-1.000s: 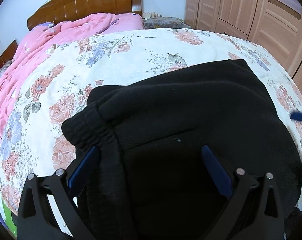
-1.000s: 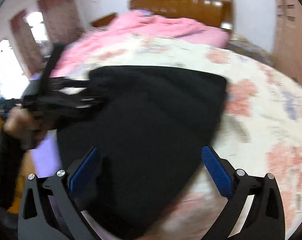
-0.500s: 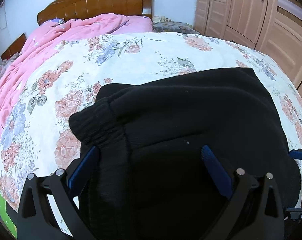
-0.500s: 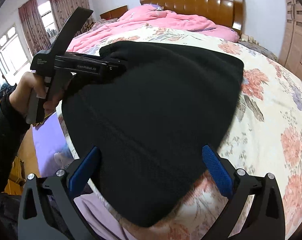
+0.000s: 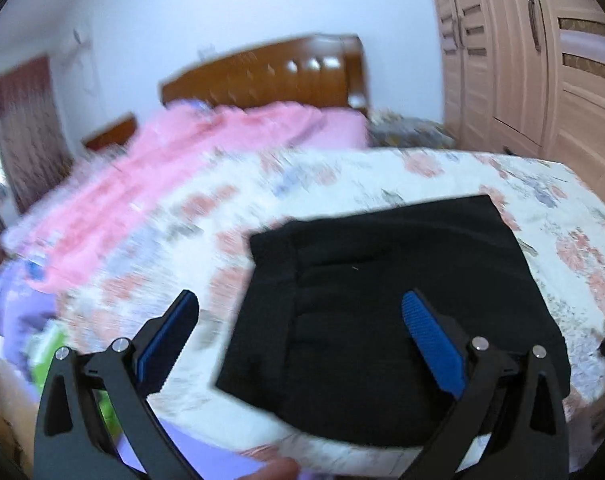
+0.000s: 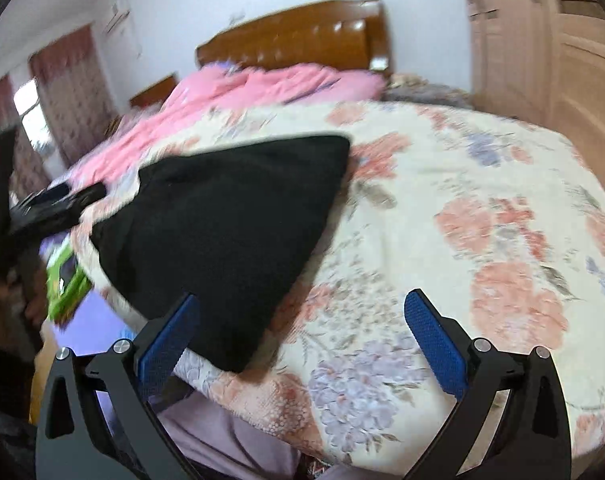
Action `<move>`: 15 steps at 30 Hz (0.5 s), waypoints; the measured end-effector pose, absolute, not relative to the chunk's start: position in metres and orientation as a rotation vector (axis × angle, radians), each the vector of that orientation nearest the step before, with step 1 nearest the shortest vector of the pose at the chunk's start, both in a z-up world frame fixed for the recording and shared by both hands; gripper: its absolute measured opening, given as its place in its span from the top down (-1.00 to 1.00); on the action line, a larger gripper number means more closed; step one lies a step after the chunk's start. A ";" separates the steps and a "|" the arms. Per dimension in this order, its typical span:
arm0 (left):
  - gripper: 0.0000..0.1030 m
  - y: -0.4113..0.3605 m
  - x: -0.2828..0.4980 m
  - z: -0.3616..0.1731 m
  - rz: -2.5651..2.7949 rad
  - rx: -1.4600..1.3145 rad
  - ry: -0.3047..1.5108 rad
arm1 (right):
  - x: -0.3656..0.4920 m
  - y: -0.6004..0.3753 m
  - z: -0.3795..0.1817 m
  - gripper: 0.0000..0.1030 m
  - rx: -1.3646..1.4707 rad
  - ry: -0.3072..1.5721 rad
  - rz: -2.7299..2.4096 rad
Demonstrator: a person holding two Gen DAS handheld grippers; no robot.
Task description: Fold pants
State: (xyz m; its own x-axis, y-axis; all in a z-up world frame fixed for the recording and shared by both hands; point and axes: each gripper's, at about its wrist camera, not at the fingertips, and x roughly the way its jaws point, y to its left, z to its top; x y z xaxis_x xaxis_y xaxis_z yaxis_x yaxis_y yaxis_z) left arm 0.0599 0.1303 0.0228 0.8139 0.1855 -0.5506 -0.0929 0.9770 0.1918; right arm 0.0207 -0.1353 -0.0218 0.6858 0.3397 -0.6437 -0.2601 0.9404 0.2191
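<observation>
The black pants [image 5: 382, 312] lie folded in a compact stack on the floral bedspread [image 5: 310, 184] near the bed's front edge. They also show in the right wrist view [image 6: 230, 232], at left. My left gripper [image 5: 300, 332] is open and empty, above and short of the stack, not touching it. My right gripper [image 6: 302, 332] is open and empty, over the bedspread [image 6: 482, 208] to the right of the pants. The left gripper's body [image 6: 42, 208] shows at the left of the right wrist view.
A pink duvet [image 5: 206, 152] lies at the bed's far left below a wooden headboard [image 5: 270, 72]. A wooden wardrobe [image 5: 542, 60] stands on the right. A green item [image 6: 66, 280] and purple fabric [image 5: 206, 456] lie off the bed's front edge.
Both grippers have drawn back and lifted away from the pants, with motion blur. The folded stack stays on the bed and looks smaller in both views.
</observation>
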 end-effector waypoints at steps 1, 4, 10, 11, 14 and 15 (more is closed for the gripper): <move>-0.97 0.125 0.050 0.032 0.165 0.195 0.559 | 0.016 -0.139 -0.016 -0.91 0.127 0.711 0.324; -0.97 0.111 0.027 0.048 0.218 0.273 0.452 | 0.006 -0.139 -0.004 -0.91 0.138 0.647 0.317; -0.97 0.097 0.014 0.038 0.176 0.170 0.514 | -0.005 -0.114 -0.003 -0.91 0.056 0.622 0.320; -0.97 0.095 0.015 0.032 0.165 0.156 0.542 | -0.006 -0.109 -0.007 -0.91 0.039 0.632 0.320; -0.97 0.090 0.015 0.008 0.127 0.112 0.644 | -0.008 -0.099 -0.020 -0.91 0.004 0.672 0.320; -0.97 0.088 0.015 0.001 0.114 0.104 0.666 | -0.009 -0.096 -0.023 -0.91 -0.006 0.682 0.326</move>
State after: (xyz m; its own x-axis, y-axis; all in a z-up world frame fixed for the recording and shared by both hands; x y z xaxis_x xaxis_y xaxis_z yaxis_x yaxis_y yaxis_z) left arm 0.0149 0.0883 0.0012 0.7803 0.1387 -0.6098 -0.0718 0.9885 0.1330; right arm -0.0090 -0.0961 -0.0225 0.7277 0.2942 -0.6196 -0.2981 0.9492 0.1006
